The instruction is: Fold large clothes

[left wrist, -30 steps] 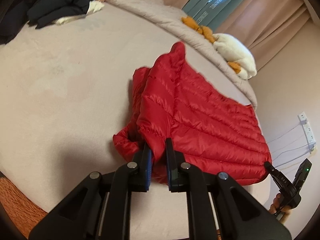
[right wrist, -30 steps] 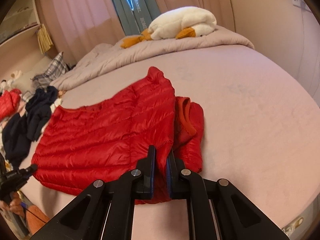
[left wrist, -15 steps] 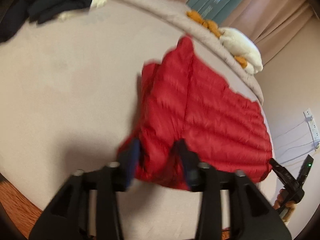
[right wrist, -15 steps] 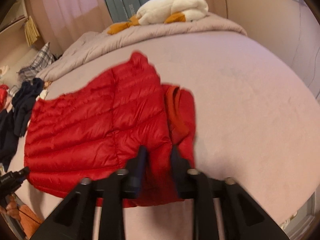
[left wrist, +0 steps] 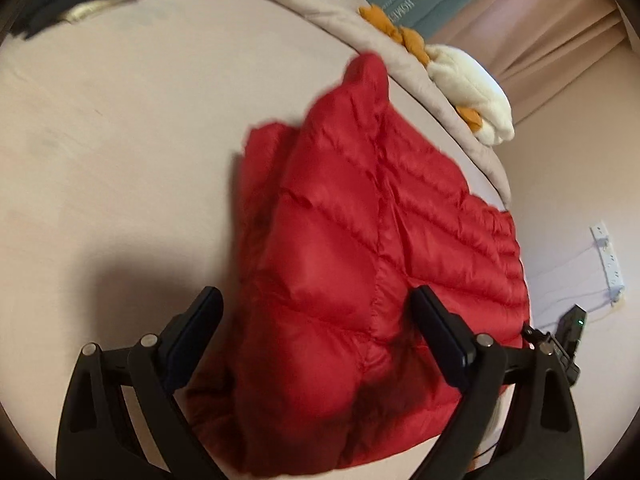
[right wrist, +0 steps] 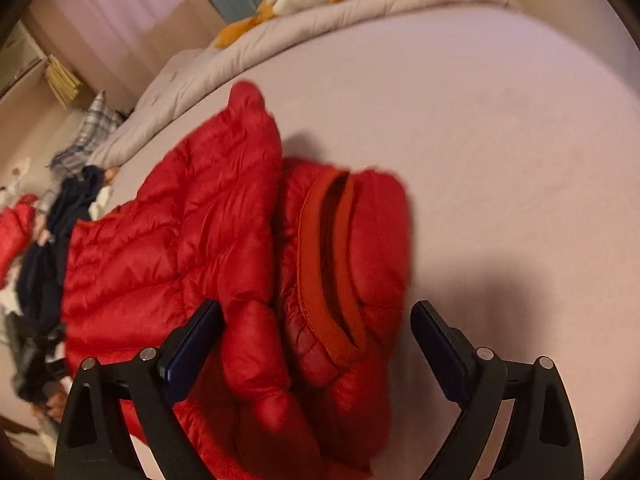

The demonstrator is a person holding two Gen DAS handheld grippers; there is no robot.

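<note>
- My left gripper (left wrist: 316, 306) hangs over the near end of the red down jacket (left wrist: 360, 240), its fingers (left wrist: 200, 320) spreading wide and still opening; the quilted fabric lies between them, and neither pad presses on it.
- My right gripper (right wrist: 316, 320) is likewise opening over the other near corner of the jacket (right wrist: 192, 240), fingers (right wrist: 196, 332) apart, with the puffy edge and an orange-trimmed opening (right wrist: 320, 264) lying between them, ungripped.
- The jacket rests on the bed (left wrist: 120, 140), spread across the pale sheet with one panel folded over the rest, a rounded corner pointing toward the far side.
- Beyond it, a grey duvet (left wrist: 320, 4) is bunched along the far edge of the bed, and a white plush duck with orange feet (left wrist: 468, 84) lies on top of it.
- A heap of dark clothes (right wrist: 48, 256) sits at the bed's far left in my right camera, with another red garment (right wrist: 16, 228) just beside it.
- In the left view the right gripper's body (left wrist: 560, 340), with a small green light, shows past the jacket's edge.
</note>
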